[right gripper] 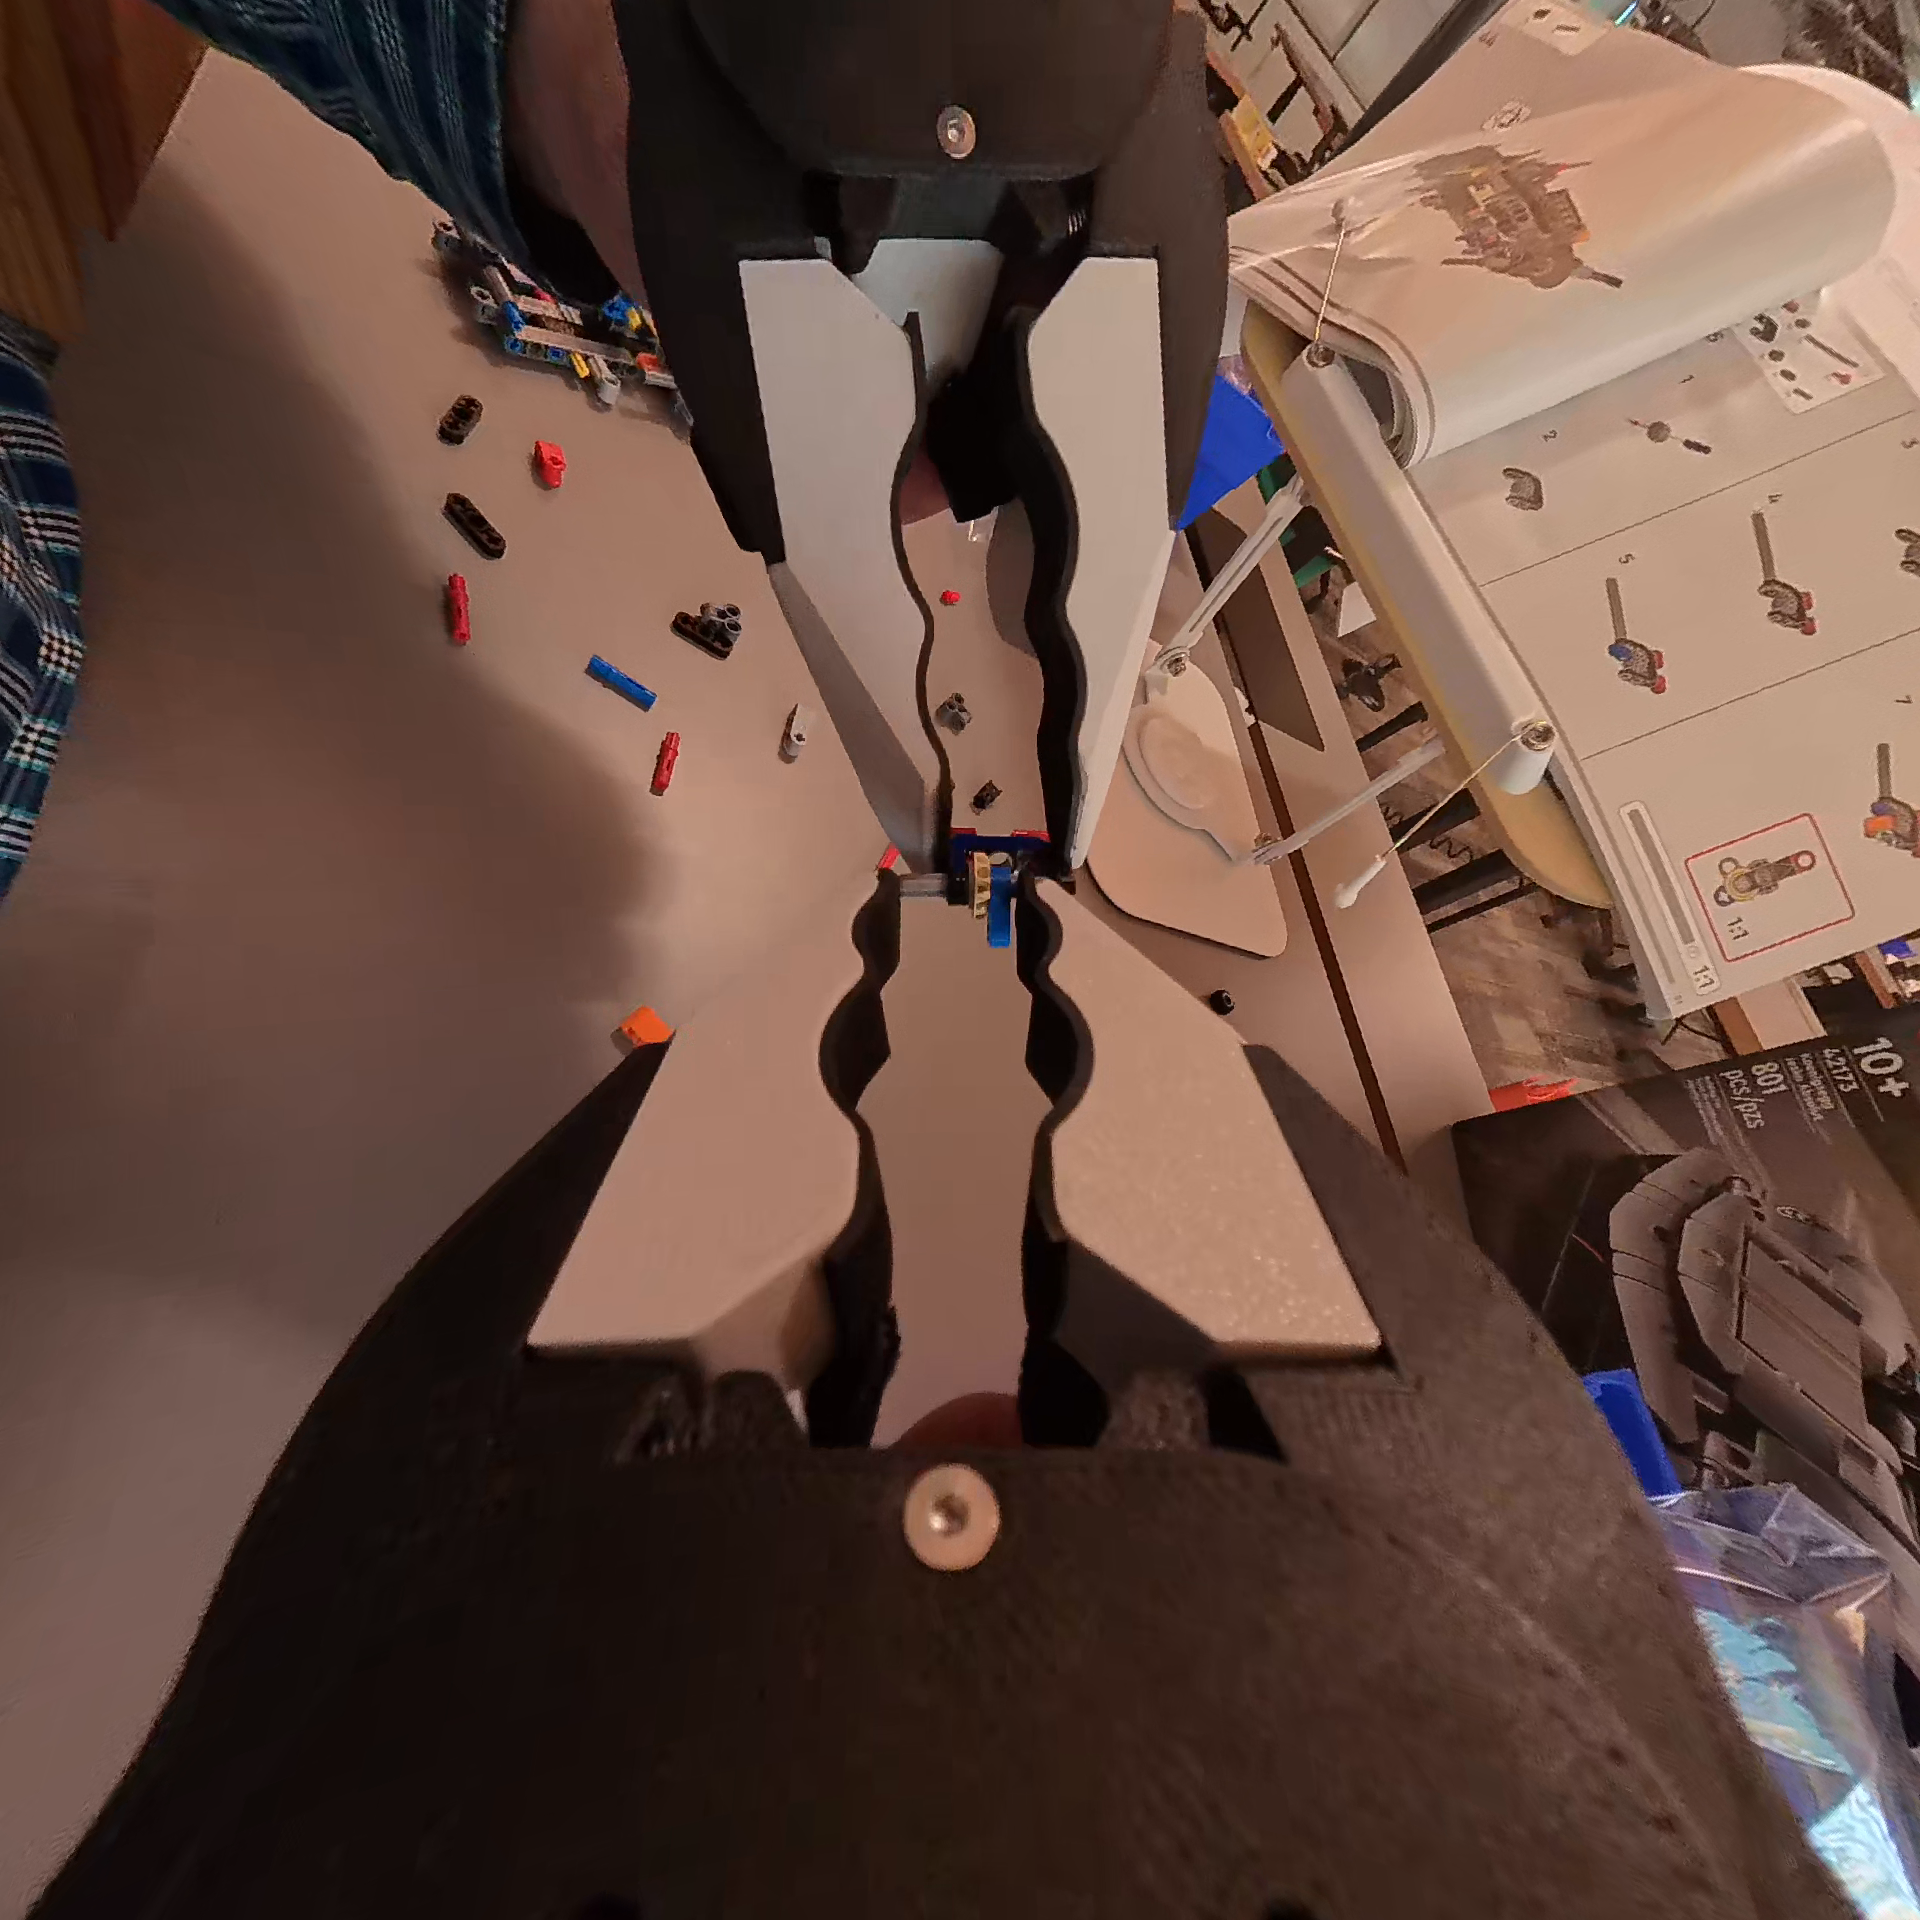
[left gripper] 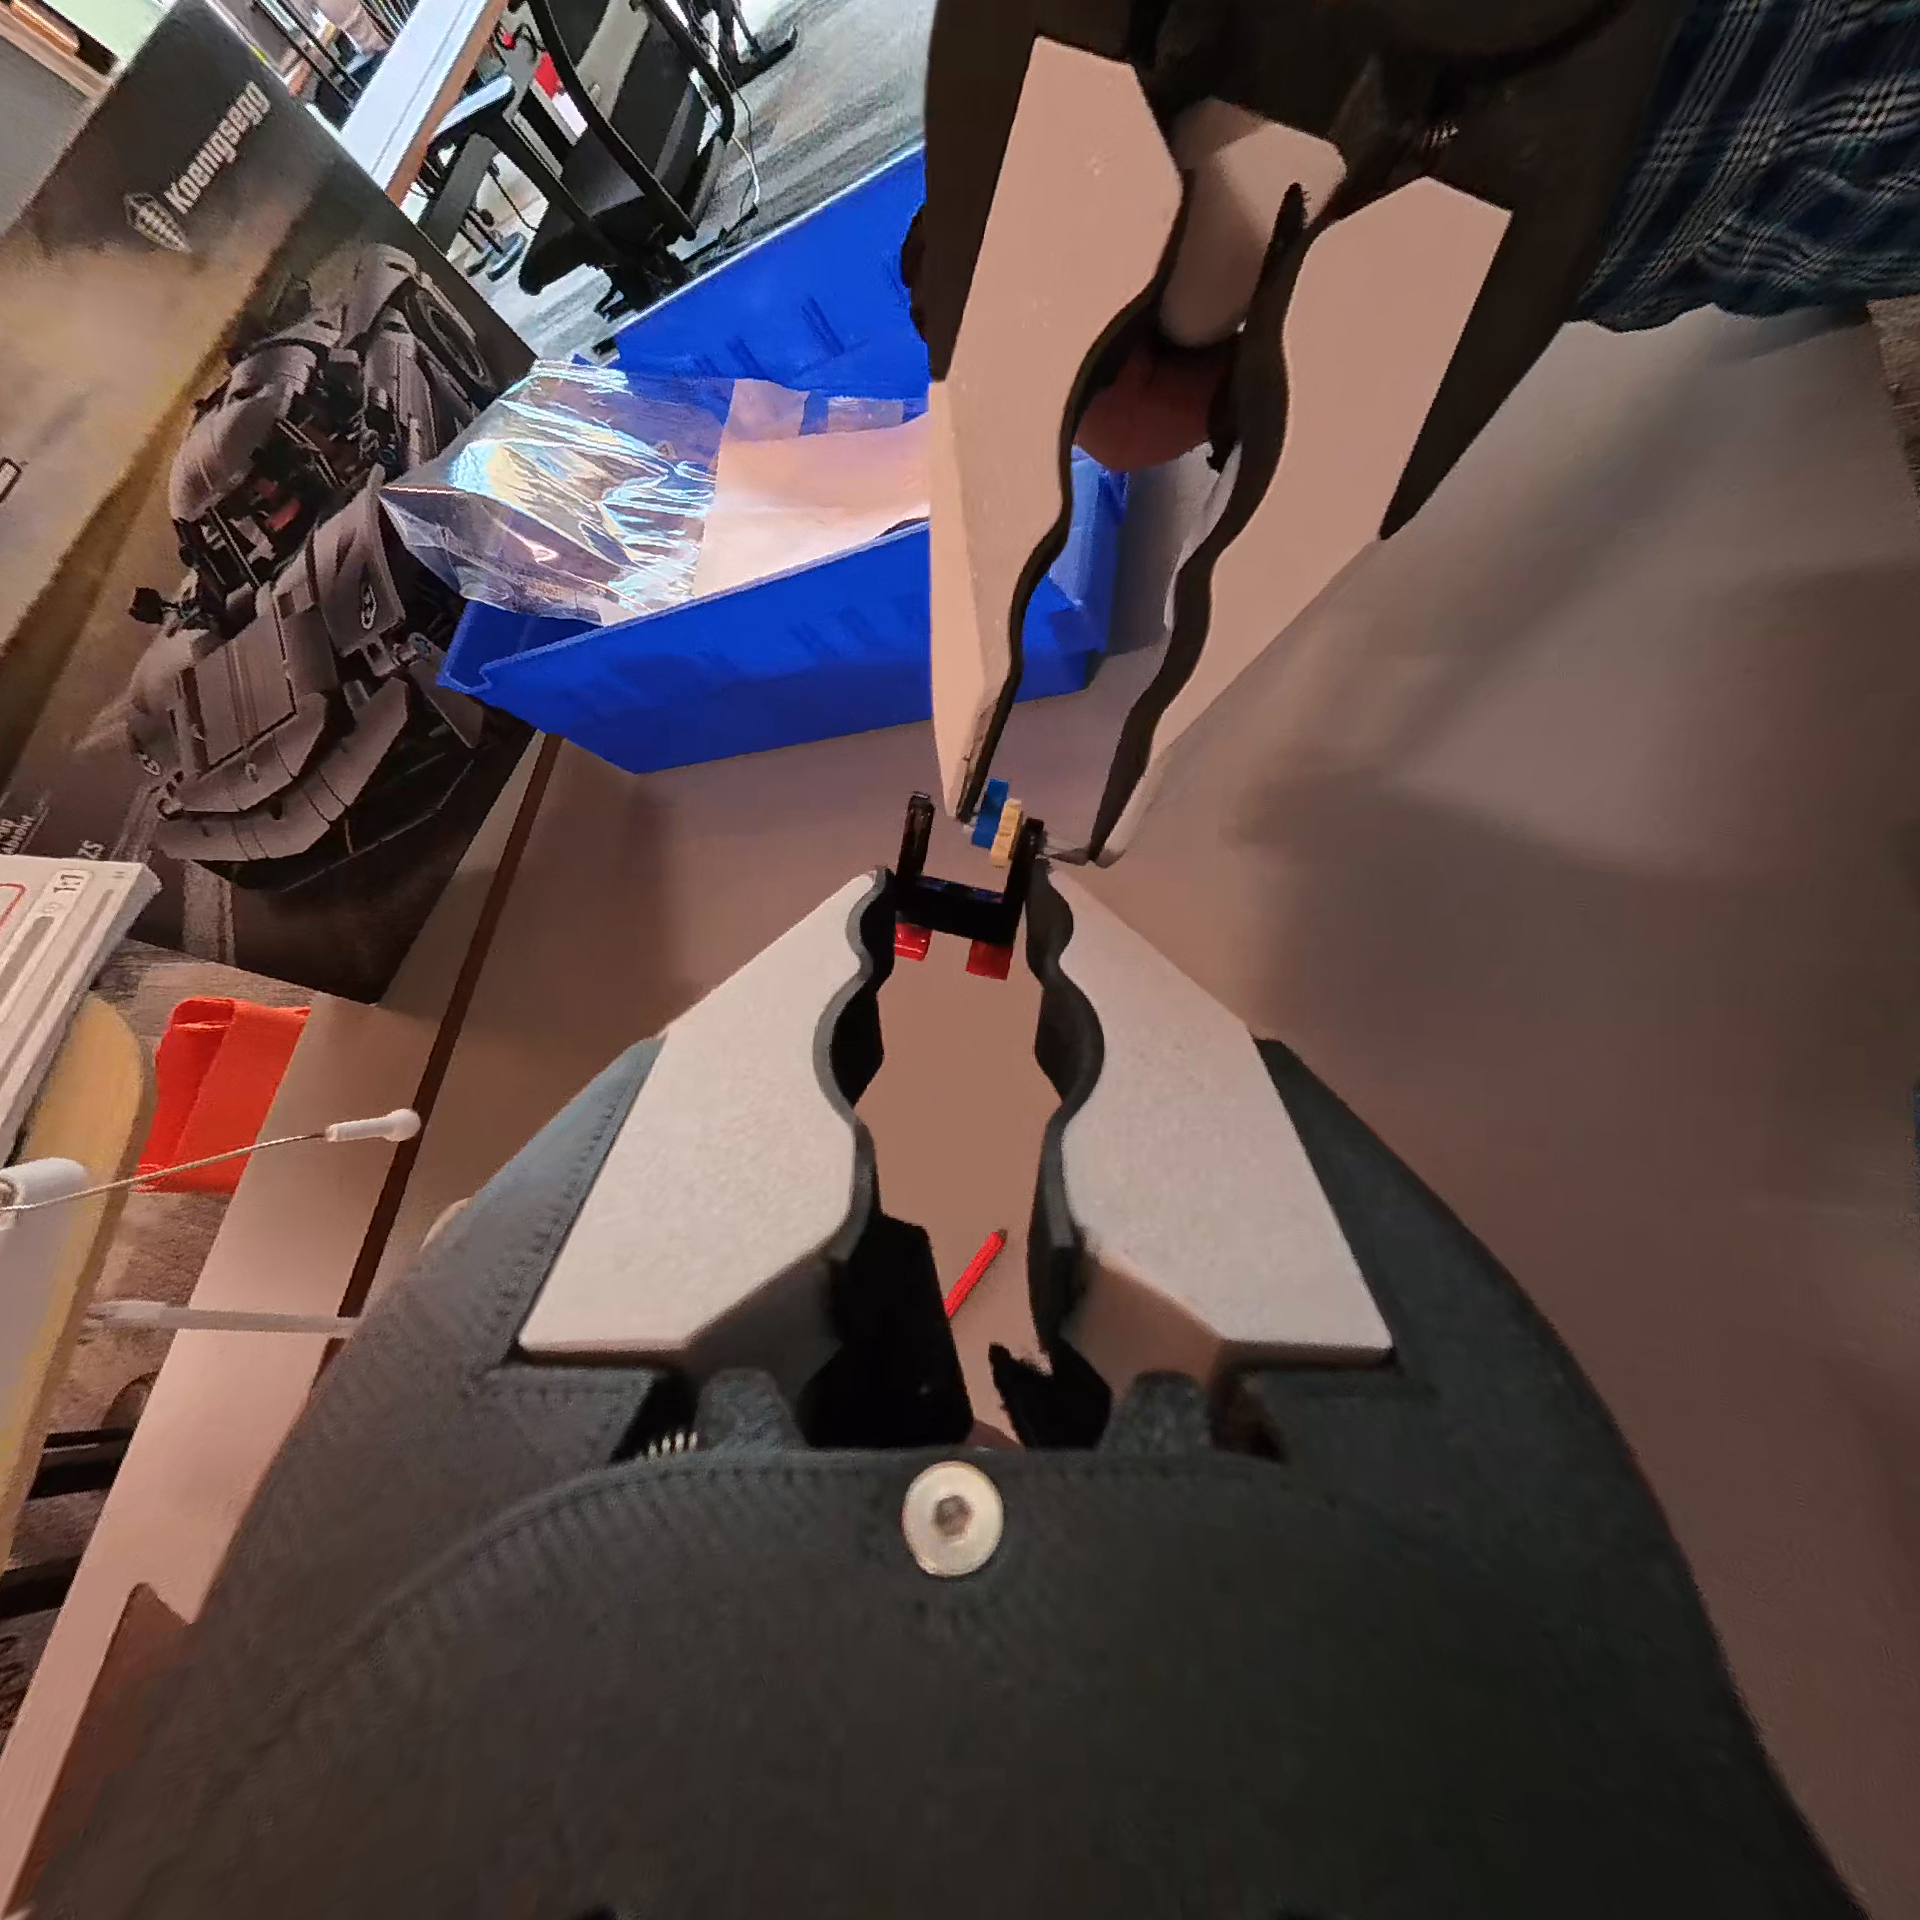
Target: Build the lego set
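Note:
My left gripper (left gripper: 956, 899) is shut on a small black U-shaped frame (left gripper: 951, 902) with two red pins under it, held above the table. My right gripper (left gripper: 1029, 826) comes in from above, tip to tip with the left. It is shut on a short axle carrying a tan gear and a blue piece (left gripper: 995, 821), which touches the frame's right prong. In the right wrist view, my right gripper (right gripper: 956, 888) holds the gear and blue piece (right gripper: 987, 888) against the left gripper (right gripper: 997, 847) opposite.
A blue bin (left gripper: 748, 665) with a clear plastic bag (left gripper: 551, 499) stands behind, next to the set's box (left gripper: 239, 468). An instruction booklet (right gripper: 1662, 520) sits on a stand. Loose pieces (right gripper: 623, 681) and a partial assembly (right gripper: 551, 332) lie on the table. A red axle (left gripper: 977, 1268) lies below. The grippers are tip to tip, or close to it.

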